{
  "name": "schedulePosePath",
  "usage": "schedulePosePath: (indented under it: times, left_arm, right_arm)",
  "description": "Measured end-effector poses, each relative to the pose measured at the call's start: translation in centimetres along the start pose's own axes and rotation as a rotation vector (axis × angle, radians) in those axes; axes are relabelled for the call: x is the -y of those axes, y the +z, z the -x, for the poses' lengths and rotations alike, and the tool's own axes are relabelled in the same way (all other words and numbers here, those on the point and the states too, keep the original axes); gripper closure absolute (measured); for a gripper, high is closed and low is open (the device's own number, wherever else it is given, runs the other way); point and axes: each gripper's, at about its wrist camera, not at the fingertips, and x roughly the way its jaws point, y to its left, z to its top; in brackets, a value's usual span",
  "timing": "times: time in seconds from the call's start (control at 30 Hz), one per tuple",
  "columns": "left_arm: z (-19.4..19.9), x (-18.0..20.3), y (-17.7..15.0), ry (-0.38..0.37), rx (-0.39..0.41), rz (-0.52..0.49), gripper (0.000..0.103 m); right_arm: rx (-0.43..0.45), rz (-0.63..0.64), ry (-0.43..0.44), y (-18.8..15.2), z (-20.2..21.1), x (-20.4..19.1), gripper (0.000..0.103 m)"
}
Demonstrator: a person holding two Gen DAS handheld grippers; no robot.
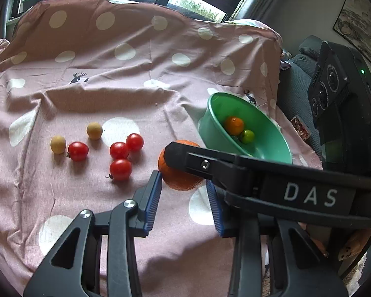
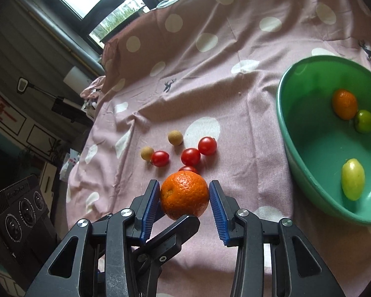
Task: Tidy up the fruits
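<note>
Right gripper [image 2: 184, 195] clamps orange [image 2: 184, 194] — bowl [image 2: 309, 173] holds three fruits.

Round orange citrus fruit [image 2: 184, 194]: dimpled, rough peel, slight sheen. Four small red tomatoes [image 1: 120, 169]: smooth, glossy skin; two tan round fruits [image 1: 94, 130] at their 10 o'clock: matt, finely rough. Green plastic bowl [image 2: 299, 153]: smooth, semi-gloss. Pink polka-dot cloth [image 1: 91, 79]: woven, matt, creased. Right gripper [image 2: 184, 199]: matt black plastic frame, ribbed blue pads [image 2: 216, 201], bright metal screws.
</note>
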Motion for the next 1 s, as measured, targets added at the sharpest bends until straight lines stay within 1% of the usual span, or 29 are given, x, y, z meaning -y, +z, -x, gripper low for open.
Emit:
schedulePosePath:
  times: [0.17,0.33,0.57,0.83,1.0]
  left_arm:
    - [0.4,2.3,0.9,0.004,0.028,-0.064,0.066]
    - [0.2,3.7,1.5,-0.001,0.036,-0.092,0.066]
    - [-0.5,5.9,2.4,-0.027,0.050,-0.129,0.066]
    - [-1.9,7.8,3.4,-0.087,0.041,-0.128,0.066]
    - [-2.9,9.4,3.7,-0.101,0.031,-0.155,0.066]
  right_arm:
    - [0.070,-0.006,0.011,0.6,2.3,0.6,0.060]
    - [0.102,-0.040,0.034,1.0,3.8,1.6,0.060]
    - [0.163,-0.067,0.023,1.3,5.7,2.9,0.060]
    - [0.214,-0.101,-0.010,1.5,7.5,4.8,0.060]
    - [0.238,-0.131,-0.021,1.6,8.5,6.4,0.059]
